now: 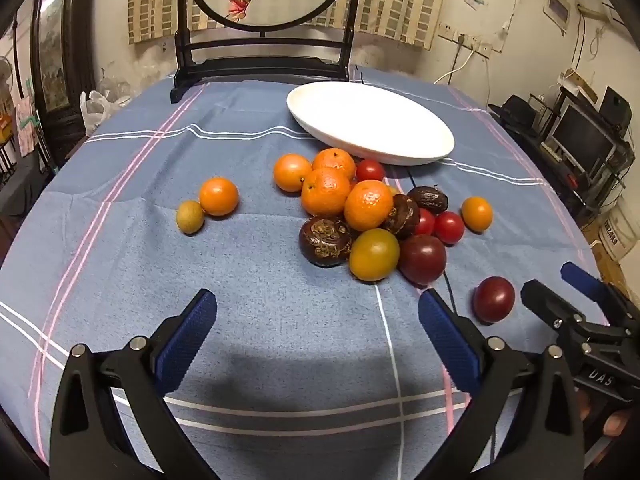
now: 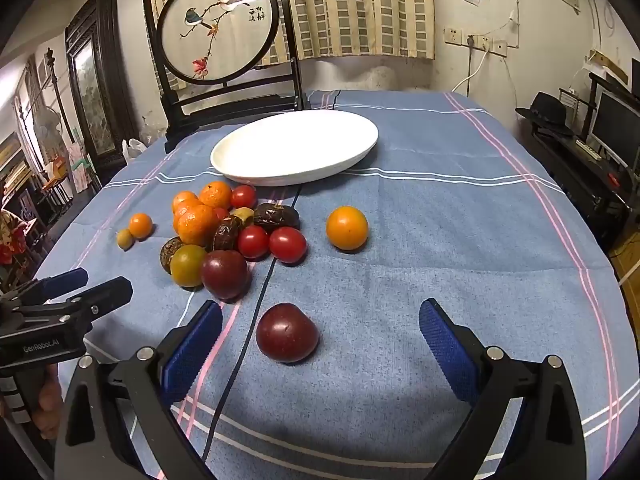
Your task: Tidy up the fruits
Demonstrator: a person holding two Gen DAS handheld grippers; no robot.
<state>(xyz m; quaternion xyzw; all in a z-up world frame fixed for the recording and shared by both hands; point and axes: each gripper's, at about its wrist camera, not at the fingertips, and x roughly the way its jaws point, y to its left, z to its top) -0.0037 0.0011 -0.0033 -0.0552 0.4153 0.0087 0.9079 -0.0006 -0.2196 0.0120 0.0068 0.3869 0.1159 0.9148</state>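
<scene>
A pile of fruit (image 1: 360, 216) lies on the blue cloth: oranges, red tomatoes, dark wrinkled fruits, a yellow-green one (image 1: 374, 255) and a dark red plum (image 1: 423, 259). The pile also shows in the right wrist view (image 2: 224, 236). A white oval plate (image 1: 420, 148) (image 2: 240, 160) stands empty behind it. A lone dark red plum (image 2: 287, 333) (image 1: 493, 299) lies just ahead of my right gripper (image 2: 320, 344), which is open and empty. My left gripper (image 1: 318, 332) is open and empty, short of the pile.
A lone orange (image 2: 347, 227) lies right of the pile. An orange (image 1: 218, 196) and a small yellow-green fruit (image 1: 190, 216) lie to the left. A dark wooden screen stand (image 1: 260, 68) stands at the table's far edge. A black cord (image 2: 248, 332) runs across the cloth.
</scene>
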